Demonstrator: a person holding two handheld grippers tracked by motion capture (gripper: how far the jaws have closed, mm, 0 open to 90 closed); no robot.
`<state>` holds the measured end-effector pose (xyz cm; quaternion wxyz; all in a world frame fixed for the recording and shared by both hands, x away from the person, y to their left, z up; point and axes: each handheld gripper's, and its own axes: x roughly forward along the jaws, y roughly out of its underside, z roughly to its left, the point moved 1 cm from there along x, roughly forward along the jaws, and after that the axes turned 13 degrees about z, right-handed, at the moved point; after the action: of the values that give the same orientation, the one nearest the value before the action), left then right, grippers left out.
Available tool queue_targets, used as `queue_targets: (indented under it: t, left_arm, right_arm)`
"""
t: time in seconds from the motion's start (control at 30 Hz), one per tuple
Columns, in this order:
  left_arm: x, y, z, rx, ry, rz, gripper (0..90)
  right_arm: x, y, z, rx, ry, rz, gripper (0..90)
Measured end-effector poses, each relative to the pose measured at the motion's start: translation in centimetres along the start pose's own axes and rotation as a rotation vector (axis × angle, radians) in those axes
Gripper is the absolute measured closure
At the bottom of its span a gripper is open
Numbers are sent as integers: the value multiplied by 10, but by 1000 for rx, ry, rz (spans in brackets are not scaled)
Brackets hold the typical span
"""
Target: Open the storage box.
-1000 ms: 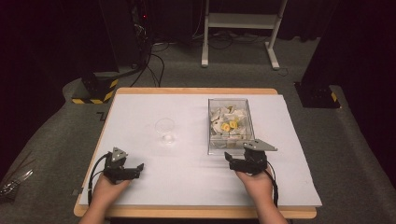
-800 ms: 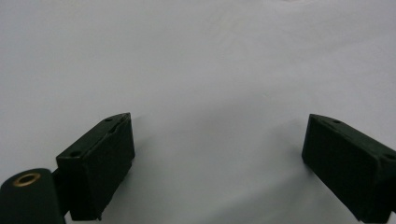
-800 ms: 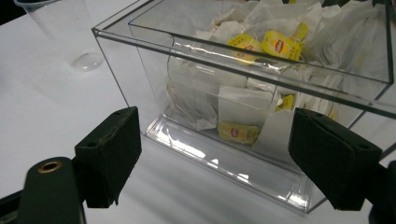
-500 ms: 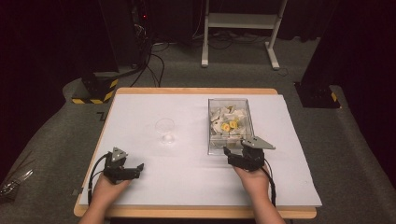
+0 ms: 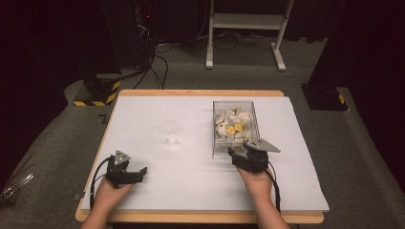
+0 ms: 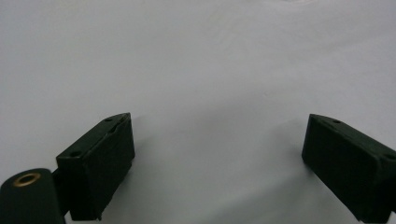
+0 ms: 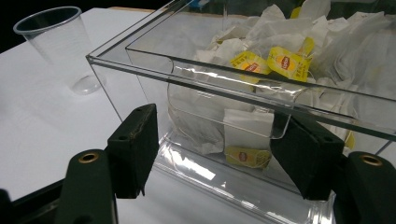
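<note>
A clear plastic box holding several white and yellow tea bags stands right of the table's middle. My right gripper is at the box's near wall. Its jaws have just been closing. They stand apart on either side of a curved moulded grip in that wall, and the pads do not press on it. Tea bags lie behind the wall. An empty clear cup stands upright left of the box. My left gripper rests open at the near left, its jaws wide over bare white tabletop.
The white sheet covers the wooden table; its front edge is close behind both hands. The cup is about a hand's width left of the box. Beyond the table are a white stand, cables and dark floor.
My right gripper has edged forward to the box's near wall and its jaws look narrower. The left gripper, cup and box have not moved.
</note>
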<state>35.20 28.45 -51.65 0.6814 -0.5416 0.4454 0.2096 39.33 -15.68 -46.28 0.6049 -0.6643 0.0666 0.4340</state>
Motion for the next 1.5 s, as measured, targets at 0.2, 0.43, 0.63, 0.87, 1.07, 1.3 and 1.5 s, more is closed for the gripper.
queue_targets:
  t: [0.2, 0.43, 0.63, 0.87, 1.07, 1.3, 1.5]
  left_arm:
    - [0, 0, 0, 0, 0, 0, 97]
    - [0, 0, 0, 0, 0, 0, 97]
    - [0, 0, 0, -1, 0, -1, 96]
    - [0, 0, 0, 1, 0, 1, 97]
    - [0, 0, 0, -3, 1, -2, 96]
    - [0, 0, 0, -3, 1, -2, 97]
    - [0, 0, 0, -3, 1, -2, 97]
  right_arm:
    - [0, 2, 0, 2, 6, -16, 347]
    - [0, 3, -1, 4, 7, -37, 375]
    - [-1, 6, 0, 11, 1, -44, 399]
    - [-5, 8, 0, 5, -4, -45, 416]
    - [-10, 12, 3, 6, -8, -43, 417]
    - [-15, 18, 6, 8, -16, -47, 419]
    - [-21, 25, 9, 1, -21, -51, 422]
